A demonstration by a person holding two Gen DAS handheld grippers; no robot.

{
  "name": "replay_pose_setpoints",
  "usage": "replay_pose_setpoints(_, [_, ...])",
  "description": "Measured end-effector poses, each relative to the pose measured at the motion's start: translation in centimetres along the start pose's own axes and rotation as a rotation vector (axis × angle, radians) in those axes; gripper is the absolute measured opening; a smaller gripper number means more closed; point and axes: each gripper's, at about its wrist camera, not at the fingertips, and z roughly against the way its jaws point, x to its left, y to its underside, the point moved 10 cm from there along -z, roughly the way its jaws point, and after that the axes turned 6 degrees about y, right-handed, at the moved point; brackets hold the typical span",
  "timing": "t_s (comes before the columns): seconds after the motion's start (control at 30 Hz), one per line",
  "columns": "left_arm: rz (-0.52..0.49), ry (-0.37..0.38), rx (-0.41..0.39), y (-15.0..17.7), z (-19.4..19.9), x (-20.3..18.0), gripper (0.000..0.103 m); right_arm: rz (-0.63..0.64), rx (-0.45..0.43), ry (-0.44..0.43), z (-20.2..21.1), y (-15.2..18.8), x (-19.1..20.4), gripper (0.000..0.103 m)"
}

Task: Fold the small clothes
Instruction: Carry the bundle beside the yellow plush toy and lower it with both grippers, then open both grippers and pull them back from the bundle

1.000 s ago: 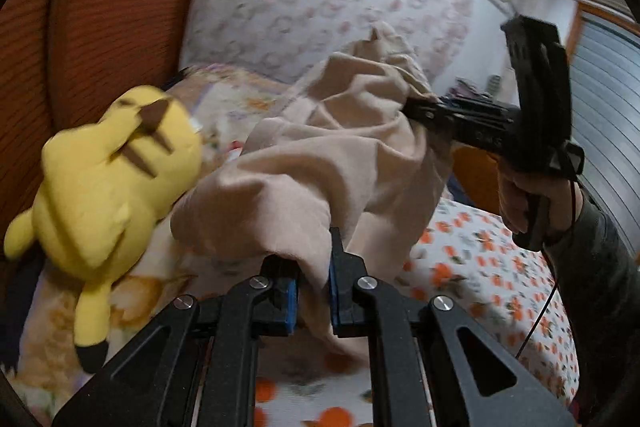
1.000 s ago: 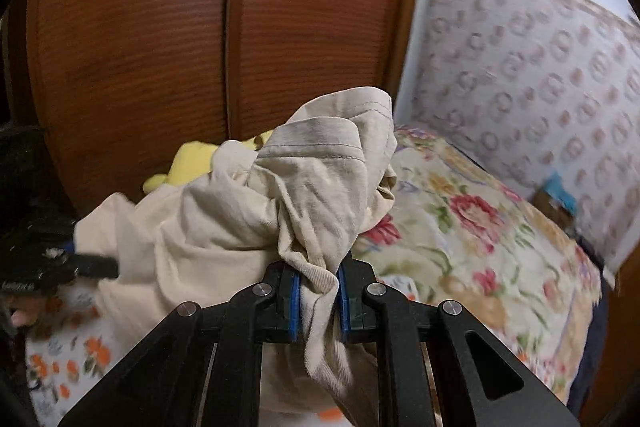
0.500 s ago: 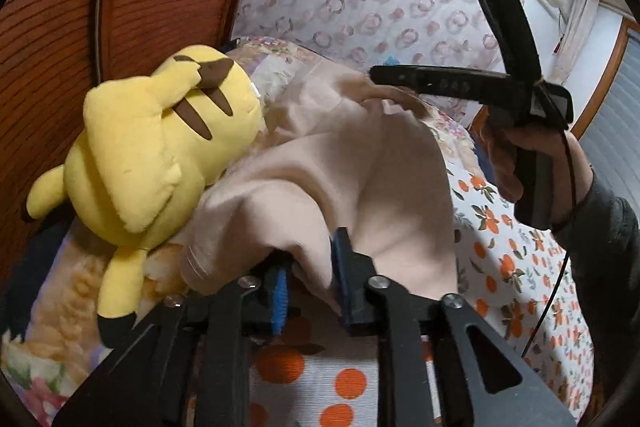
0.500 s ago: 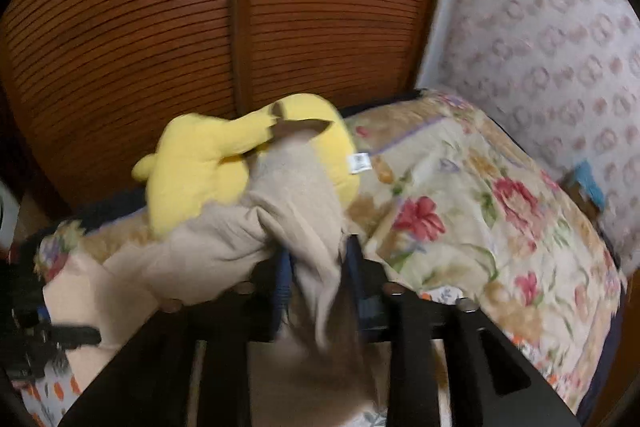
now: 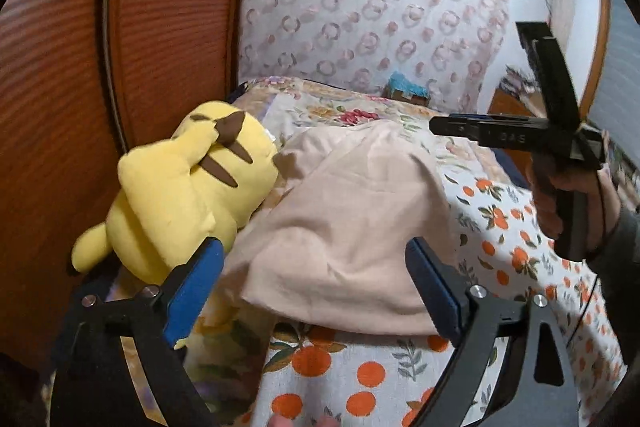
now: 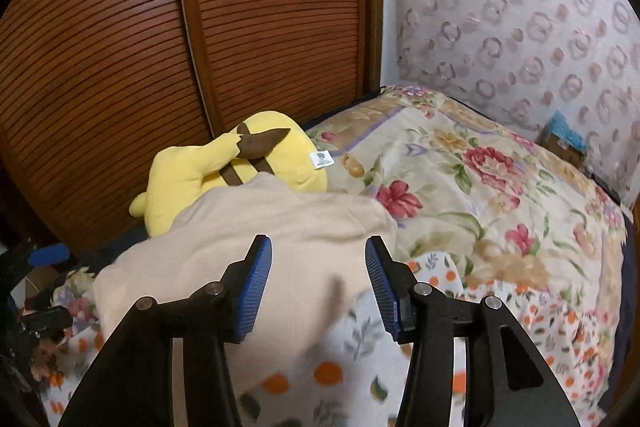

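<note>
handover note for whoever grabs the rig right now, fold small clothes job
Left gripper: jaws opening wide, nothing pinched; the beige garment lies just beyond the pads.
Right gripper: jaws opening, pads clear of the cloth.
The garment lies in a rounded heap on the orange-print sheet, its far edge against the yellow plush toy.
Done: garment let go onto the bed.
Left: it looks bunched, not a neat fold; probably flatten it, fold it, and keep it off the toy.

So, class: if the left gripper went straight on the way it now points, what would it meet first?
Most likely the beige garment lying on the bed: it sits straight ahead between the opening jaws of the left gripper, untouched; depth is unclear.
</note>
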Motion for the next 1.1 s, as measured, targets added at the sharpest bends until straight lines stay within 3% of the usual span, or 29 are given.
replay_pose_setpoints(0.3, [-0.071,0.049,-0.014,-0.4,1.5,-4.5,0.092,-0.08,-0.067,0.034,8.0,3.9,0.2,0.06])
replay_pose_setpoints(0.57, [-0.121,0.114,-0.04,-0.2,3.1,-9.3,0.092,-0.138,-0.102,0.127,14.8,8.2,0.0,0.063])
replay_pose_setpoints(0.87, [-0.186,0.192,-0.036,1.3,4.3,-15.2,0.092,-0.212,-0.127,0.235,21.8,13.1,1.3,0.078])
replay_pose_setpoints(1.1, [-0.228,0.212,-0.05,1.9,6.0,-19.0,0.092,-0.277,-0.158,0.332,26.7,15.6,2.5,0.08])
